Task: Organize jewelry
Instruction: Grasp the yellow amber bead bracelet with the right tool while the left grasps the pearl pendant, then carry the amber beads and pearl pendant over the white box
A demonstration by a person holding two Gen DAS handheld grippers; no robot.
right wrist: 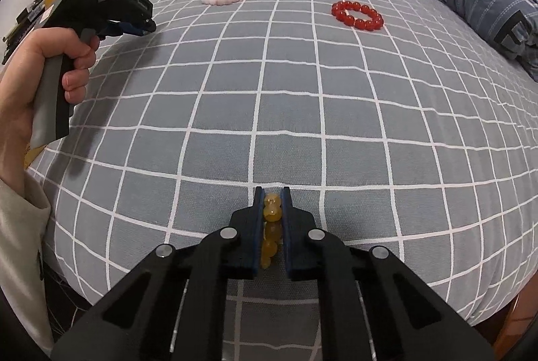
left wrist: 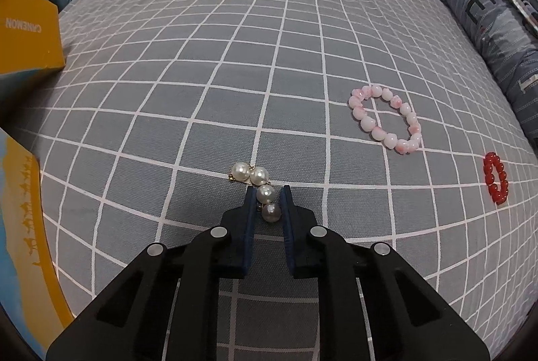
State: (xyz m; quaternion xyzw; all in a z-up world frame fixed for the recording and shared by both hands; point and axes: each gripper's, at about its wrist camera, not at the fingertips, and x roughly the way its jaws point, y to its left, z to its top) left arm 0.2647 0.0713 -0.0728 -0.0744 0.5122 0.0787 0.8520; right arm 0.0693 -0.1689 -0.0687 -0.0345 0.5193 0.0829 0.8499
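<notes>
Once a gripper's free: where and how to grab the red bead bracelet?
Red bead bracelet lies flat on the bedspread as an open ring. Come from above, one finger inside the ring, one outside, pinching the near arc; its surroundings look bare.

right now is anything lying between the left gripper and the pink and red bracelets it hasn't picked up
Nothing visible. The left gripper is shut on the pearl piece, and only bare checked bedspread lies between it and the pink bracelet and the red bracelet.
</notes>
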